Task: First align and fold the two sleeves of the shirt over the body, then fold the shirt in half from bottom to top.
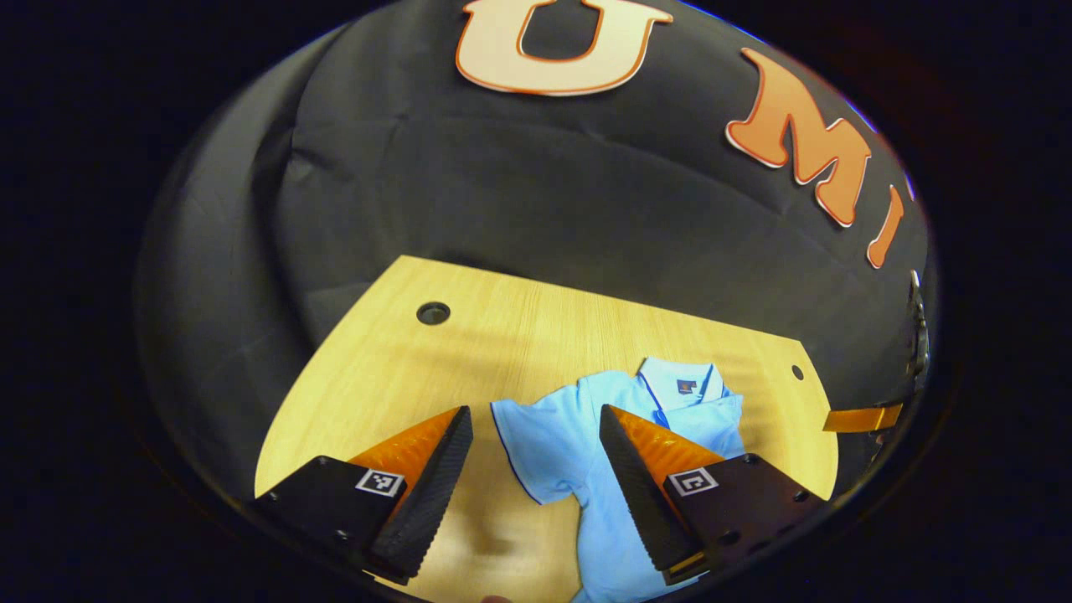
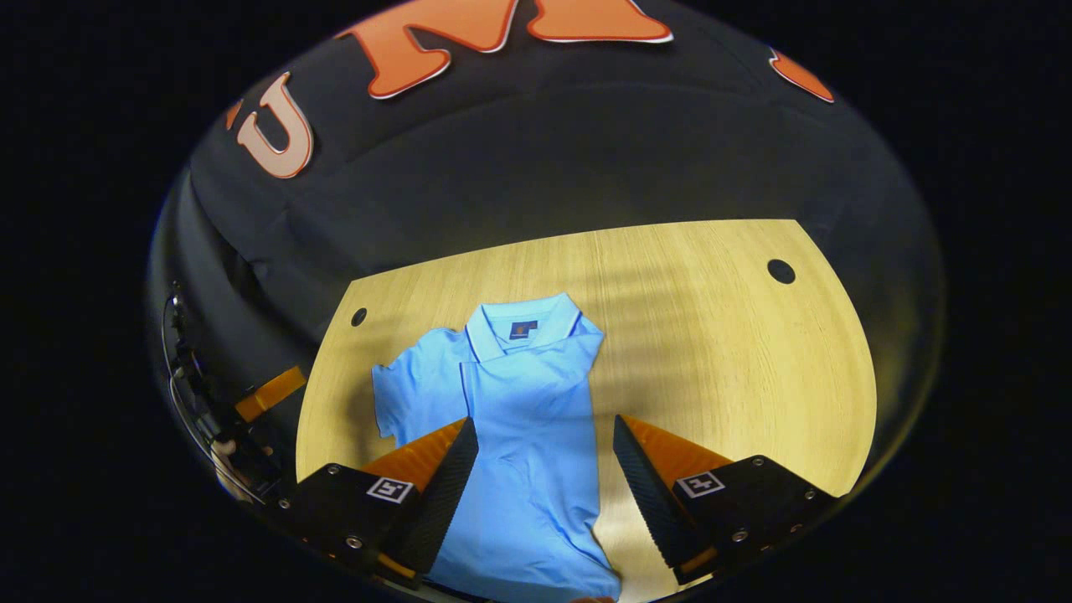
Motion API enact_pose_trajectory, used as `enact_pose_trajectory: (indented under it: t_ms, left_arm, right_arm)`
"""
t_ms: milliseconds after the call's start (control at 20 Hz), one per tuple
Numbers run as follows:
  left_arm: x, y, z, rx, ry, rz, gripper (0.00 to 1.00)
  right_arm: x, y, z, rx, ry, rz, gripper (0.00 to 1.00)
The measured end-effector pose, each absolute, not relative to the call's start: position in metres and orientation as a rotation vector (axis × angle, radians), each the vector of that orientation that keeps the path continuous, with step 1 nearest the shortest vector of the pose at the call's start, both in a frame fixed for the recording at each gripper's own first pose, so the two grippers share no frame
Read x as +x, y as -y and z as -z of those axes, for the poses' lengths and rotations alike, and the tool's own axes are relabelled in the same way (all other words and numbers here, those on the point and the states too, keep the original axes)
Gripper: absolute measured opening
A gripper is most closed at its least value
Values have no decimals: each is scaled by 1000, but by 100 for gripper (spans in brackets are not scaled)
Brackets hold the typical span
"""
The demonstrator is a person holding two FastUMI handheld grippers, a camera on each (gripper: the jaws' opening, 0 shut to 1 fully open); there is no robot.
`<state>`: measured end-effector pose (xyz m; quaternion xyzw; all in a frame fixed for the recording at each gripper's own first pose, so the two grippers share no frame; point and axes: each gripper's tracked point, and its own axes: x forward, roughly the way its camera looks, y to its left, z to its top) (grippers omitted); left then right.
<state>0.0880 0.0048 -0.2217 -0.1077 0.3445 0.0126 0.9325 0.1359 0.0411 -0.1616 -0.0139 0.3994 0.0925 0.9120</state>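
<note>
A light blue polo shirt (image 2: 523, 394) lies flat on the wooden table (image 2: 720, 335), collar toward the wall. In the right gripper view one short sleeve (image 2: 400, 398) sticks out on the left, while the shirt's right edge runs straight with no sleeve spread out. My right gripper (image 2: 543, 421) is open above the shirt's lower body, one finger on each side of it. My left gripper (image 1: 534, 412) is open over the spread sleeve (image 1: 536, 452), with nothing between its fingers. Each gripper's finger also shows at the edge of the other's view: left gripper (image 2: 268, 394), right gripper (image 1: 863, 416).
The table has round cable holes near its far corners (image 1: 433, 313) (image 2: 780, 270). Bare wood stretches to the left of the shirt in the left gripper view and to its right in the right gripper view. Black cloth walls close in behind the table.
</note>
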Motion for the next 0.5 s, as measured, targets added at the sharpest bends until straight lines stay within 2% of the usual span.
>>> enact_pose_trajectory:
  t_ms: [200,500]
  left_arm:
    - [103,8,239,-229,-856,1,100]
    - [111,-6,293,-196,-1085,-63,100]
  right_arm:
    - [135,-4,167,8,-846,-161,98]
    - [140,27,166,50,-853,-147,98]
